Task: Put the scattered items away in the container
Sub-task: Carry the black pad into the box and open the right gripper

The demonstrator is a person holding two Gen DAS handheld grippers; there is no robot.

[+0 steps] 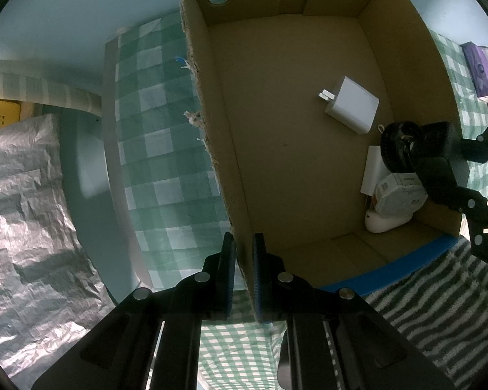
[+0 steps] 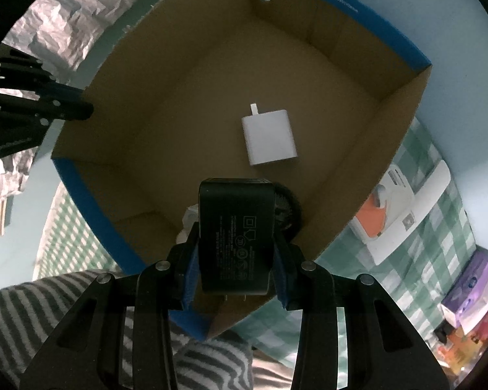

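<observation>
An open cardboard box (image 1: 276,136) with blue outer edges stands on a green checked cloth; it also shows in the right wrist view (image 2: 166,110). My left gripper (image 1: 244,260) is shut on the box's left wall (image 1: 240,253). My right gripper (image 2: 236,260) is shut on a black power adapter (image 2: 236,234) and holds it over the box's near right corner; both show in the left wrist view (image 1: 436,149). A white charger (image 1: 351,104) lies on the box floor, also in the right wrist view (image 2: 270,136). Below the adapter are a black round item (image 1: 397,149) and white items (image 1: 393,195).
A white and orange package (image 2: 397,201) lies on the cloth right of the box. Purple boxes (image 2: 468,289) stand further right. A striped towel (image 1: 439,302) lies in front of the box. Crinkled silver sheeting (image 1: 26,211) is to the left.
</observation>
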